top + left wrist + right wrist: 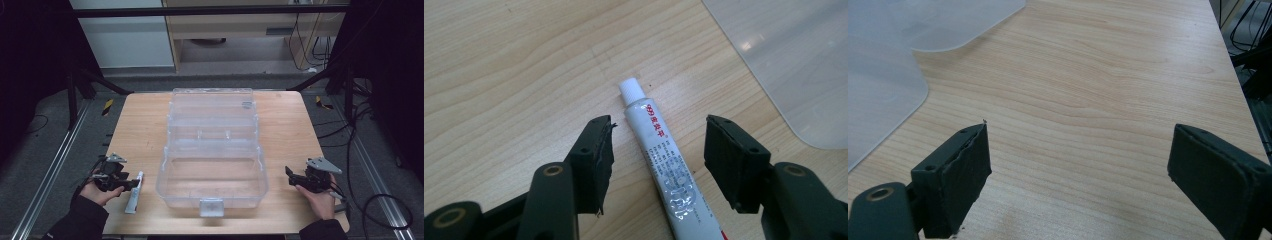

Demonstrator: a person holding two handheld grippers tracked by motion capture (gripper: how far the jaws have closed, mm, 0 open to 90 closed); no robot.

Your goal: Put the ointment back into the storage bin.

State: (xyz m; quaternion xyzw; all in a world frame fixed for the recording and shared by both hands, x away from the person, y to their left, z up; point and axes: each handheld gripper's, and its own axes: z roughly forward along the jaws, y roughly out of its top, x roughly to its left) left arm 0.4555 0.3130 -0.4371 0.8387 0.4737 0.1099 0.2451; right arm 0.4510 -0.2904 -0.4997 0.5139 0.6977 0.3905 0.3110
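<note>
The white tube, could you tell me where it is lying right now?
The white tube lies on the table at the high view's lower left, between the left gripper's open jaws, just left of the clear plastic box.

A small white squeeze tube (667,172) with a white screw cap and red print lies flat on the wooden table, capped, just beside the clear plastic box.

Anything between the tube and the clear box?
Nothing: in the left gripper view, bare wooden tabletop separates the white tube from the clear plastic box.
</note>
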